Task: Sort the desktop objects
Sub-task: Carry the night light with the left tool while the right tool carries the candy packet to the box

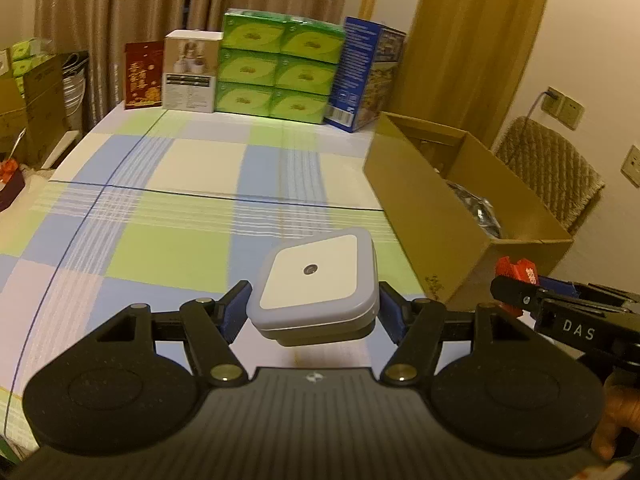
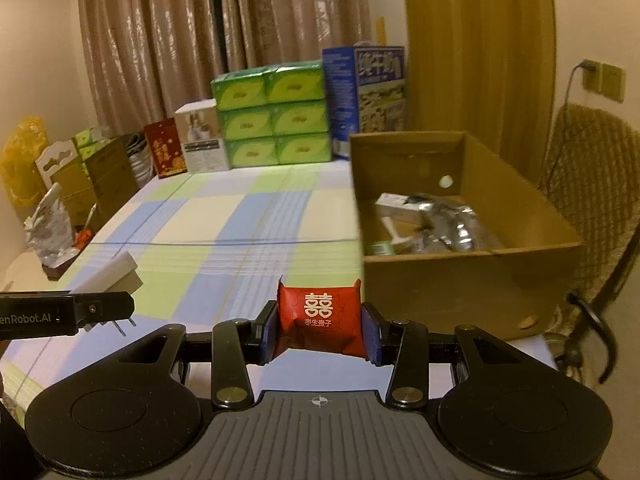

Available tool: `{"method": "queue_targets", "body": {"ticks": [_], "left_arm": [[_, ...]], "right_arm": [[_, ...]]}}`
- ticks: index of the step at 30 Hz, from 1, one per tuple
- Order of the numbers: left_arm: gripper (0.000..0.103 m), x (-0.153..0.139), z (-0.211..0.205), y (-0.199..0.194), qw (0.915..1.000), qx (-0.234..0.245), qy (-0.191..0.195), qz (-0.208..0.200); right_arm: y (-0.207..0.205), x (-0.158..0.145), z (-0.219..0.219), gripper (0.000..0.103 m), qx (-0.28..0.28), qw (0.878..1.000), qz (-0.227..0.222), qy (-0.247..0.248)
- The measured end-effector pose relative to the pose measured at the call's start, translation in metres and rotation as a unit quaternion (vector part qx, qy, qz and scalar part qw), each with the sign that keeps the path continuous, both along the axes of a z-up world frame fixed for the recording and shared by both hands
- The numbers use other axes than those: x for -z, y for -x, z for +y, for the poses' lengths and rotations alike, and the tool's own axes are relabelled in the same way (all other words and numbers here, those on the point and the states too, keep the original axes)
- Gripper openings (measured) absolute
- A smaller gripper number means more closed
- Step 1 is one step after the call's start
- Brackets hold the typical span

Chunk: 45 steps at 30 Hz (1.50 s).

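Now you carry both finds clear of the table toward the cardboard box [image 2: 460,280] for dropping in: your left gripper [image 1: 314,312] clamps the white plug-in light [image 1: 316,286], your right gripper [image 2: 320,334] squeezes the red packet [image 2: 320,320].

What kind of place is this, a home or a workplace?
Most likely a room in a home: long curtains hang behind a table with a checked tablecloth, packs of green tissues are stacked on it, and a padded chair stands beside a cardboard box.
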State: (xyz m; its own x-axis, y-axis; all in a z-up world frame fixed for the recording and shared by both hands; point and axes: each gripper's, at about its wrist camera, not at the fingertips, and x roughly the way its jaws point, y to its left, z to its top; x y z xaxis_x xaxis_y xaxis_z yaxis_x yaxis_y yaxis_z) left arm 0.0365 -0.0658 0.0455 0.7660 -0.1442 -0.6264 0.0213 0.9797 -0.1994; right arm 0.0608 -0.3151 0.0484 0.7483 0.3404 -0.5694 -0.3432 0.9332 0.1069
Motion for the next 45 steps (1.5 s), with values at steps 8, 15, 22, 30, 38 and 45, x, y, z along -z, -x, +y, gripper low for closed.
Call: {"method": "queue_targets", "body": {"ticks": [8,15,22,30,38,45], "left_arm": [[0.062,-0.003,-0.02,0.005,0.9998,0.02,-0.004,0.0],[0.062,-0.003,-0.039,0.005,0.9992,0.04,-0.004,0.002],[0.062,-0.003,-0.061,0.004,0.9978,0.066,-0.003,0.005],[0.062,-0.005,-0.083,0.001,0.9959,0.09,-0.003,0.005],[0.062,-0.009,-0.101,-0.003,0.9942,0.107,-0.008,0.002],[0.062,-0.011,-0.116,-0.007,0.9926,0.12,-0.015,-0.001]], "right_arm": [[0.008,-0.005,-0.023,0.04,0.021,1.0,-0.003,-0.006],[0.006,-0.009,-0.036,0.04,0.037,0.999,-0.004,-0.01],[0.006,-0.014,-0.048,0.04,0.057,0.998,0.0,0.002],[0.003,-0.017,-0.067,0.04,0.081,0.997,0.004,-0.001],[-0.002,-0.02,-0.076,0.04,0.086,0.996,0.009,-0.005],[-0.005,-0.022,-0.084,0.04,0.091,0.996,0.011,-0.011]]}}
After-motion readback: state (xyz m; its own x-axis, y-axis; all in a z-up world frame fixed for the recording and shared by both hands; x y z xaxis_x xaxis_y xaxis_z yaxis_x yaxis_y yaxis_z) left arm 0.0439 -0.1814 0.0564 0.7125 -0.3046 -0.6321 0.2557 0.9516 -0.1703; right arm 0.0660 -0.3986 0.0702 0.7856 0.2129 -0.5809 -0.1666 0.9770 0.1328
